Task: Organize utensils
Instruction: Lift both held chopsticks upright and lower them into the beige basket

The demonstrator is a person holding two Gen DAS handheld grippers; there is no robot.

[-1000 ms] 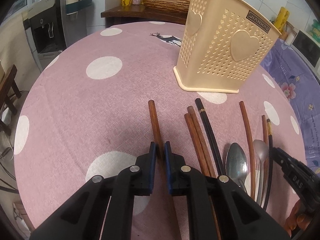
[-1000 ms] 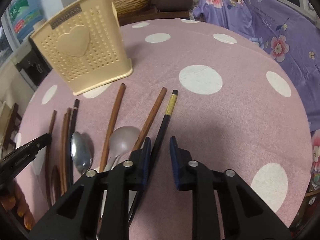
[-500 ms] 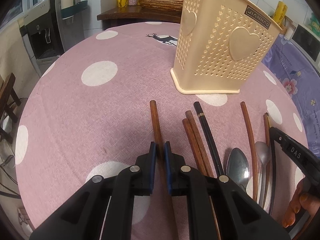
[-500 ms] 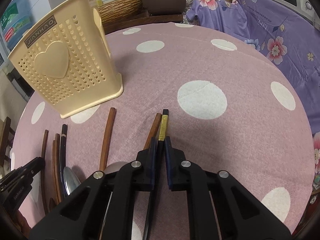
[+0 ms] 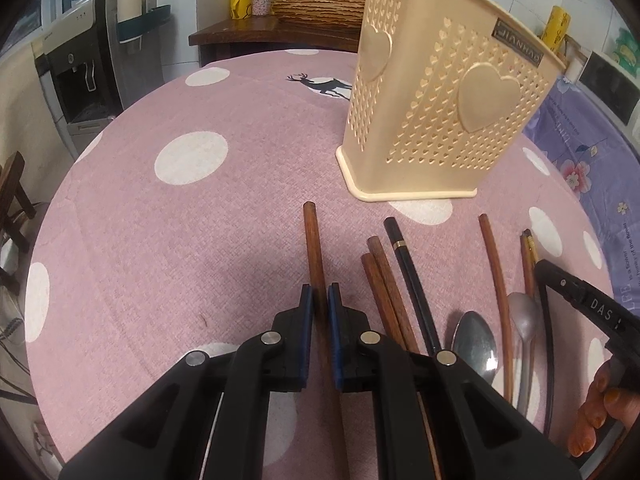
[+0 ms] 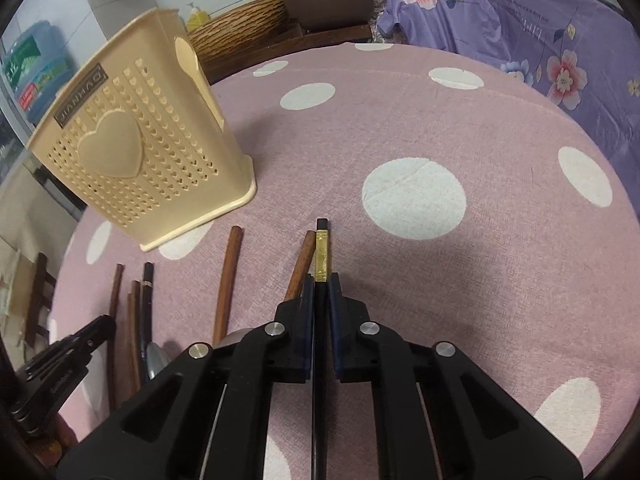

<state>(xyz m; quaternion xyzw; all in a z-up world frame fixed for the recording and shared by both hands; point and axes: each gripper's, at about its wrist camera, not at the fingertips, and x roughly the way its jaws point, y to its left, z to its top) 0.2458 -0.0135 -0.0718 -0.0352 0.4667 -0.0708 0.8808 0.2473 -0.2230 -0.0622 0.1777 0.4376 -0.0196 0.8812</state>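
My left gripper (image 5: 319, 294) is shut on a brown wooden chopstick (image 5: 312, 236) that points toward the cream perforated utensil holder (image 5: 448, 92). In the right wrist view my right gripper (image 6: 320, 286) is shut on a black chopstick with a gold band (image 6: 322, 254). A brown chopstick (image 6: 302, 260) lies just left of it. Other chopsticks (image 5: 384, 276) and two metal spoons (image 5: 476, 344) lie on the pink dotted tablecloth between the grippers. The holder (image 6: 136, 148) stands upright at the left in the right wrist view.
The round table's pink cloth (image 5: 192, 216) spreads left of the utensils. A wooden side table with a woven basket (image 5: 316, 0) stands behind. A water dispenser (image 5: 80, 68) is at the far left, a purple floral cloth (image 6: 540, 32) at the right.
My right gripper closed on the black chopstick and shifted sideways with it. My left gripper kept its hold on the brown chopstick, nearly still.
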